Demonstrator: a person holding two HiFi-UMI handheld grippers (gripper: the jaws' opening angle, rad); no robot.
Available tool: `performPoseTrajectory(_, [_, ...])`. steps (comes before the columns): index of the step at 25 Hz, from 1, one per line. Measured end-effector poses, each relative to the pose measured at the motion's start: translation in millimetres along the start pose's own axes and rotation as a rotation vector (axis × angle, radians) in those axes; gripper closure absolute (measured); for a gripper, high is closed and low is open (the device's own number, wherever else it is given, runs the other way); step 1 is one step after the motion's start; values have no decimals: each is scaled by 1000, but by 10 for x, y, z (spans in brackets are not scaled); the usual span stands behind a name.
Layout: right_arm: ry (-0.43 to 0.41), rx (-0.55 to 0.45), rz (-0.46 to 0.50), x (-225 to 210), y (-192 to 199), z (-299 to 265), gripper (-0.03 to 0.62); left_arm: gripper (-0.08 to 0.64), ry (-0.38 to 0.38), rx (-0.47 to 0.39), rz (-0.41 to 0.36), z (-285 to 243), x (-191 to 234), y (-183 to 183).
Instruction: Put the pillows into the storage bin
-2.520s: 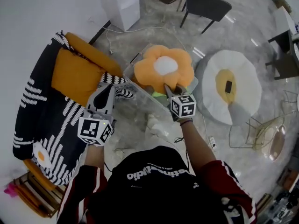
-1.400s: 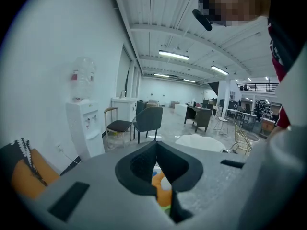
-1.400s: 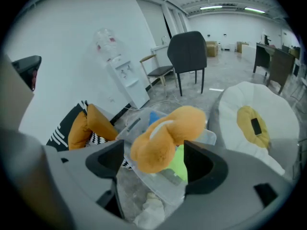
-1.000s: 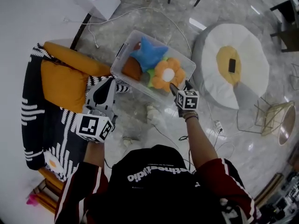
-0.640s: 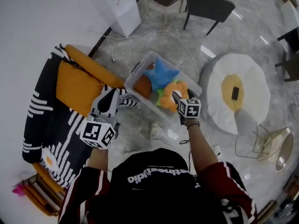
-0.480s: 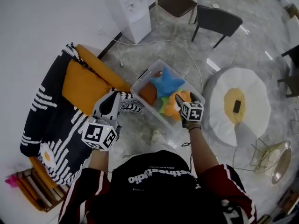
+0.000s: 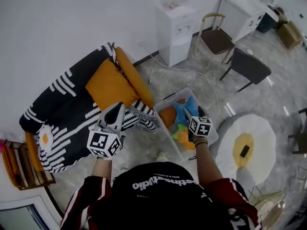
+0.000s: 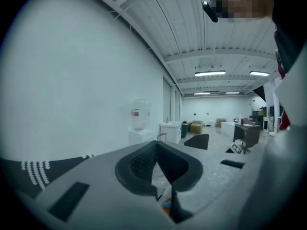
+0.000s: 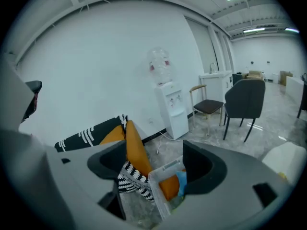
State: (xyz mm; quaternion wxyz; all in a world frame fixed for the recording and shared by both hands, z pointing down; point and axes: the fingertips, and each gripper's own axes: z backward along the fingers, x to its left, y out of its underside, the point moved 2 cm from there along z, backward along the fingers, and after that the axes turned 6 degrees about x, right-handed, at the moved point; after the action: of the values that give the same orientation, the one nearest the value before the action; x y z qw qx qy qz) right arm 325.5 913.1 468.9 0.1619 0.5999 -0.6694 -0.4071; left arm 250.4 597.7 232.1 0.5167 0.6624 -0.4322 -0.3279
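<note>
The clear storage bin [image 7: 164, 126] stands on the floor beside the sofa. It holds an orange pillow [image 7: 168, 115], a blue star pillow [image 7: 184, 110] and an orange flower pillow [image 7: 185, 138]. My right gripper [image 7: 193, 113] hovers above the bin, open and with nothing in it. In the right gripper view the bin [image 9: 160, 188] shows through the gap of the right gripper [image 9: 154, 155]. My left gripper [image 7: 117, 108] is raised over the sofa's edge, jaws together and nothing held. In its own view the left gripper [image 8: 157, 145] points across the room.
A sofa with a black-and-white throw [image 7: 62, 109] and an orange cushion [image 7: 111, 85] lies left of the bin. A water dispenser [image 7: 175, 20] and two chairs [image 7: 216, 37] stand behind. An egg-shaped beanbag [image 7: 247, 145] sits to the right. Cables [image 7: 163, 66] run across the floor.
The flower pillow, earlier at my right gripper above the bin, now lies inside it. Both grippers have risen away from the bin, and the head view has swung up toward the wall.
</note>
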Motion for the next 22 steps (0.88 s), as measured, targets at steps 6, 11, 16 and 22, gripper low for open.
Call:
performPoseTrajectory(6, [-159,-35,117,760,-452,-195,229,555,-181,-34,28,528,424,-35])
performPoseTrajectory(11, [-270,-62,200,1438,-754,-342,230,555,-310,-38,61,1014,763,56])
performPoseTrajectory(16, [-347,-66,264,2161,-827,-415,230,555,-404,-59,94,1529,1152,175])
performPoseTrajectory(22, [-427,-82,341,3023,-939,-388,232,555,-508,-99,129,2158,1612,269])
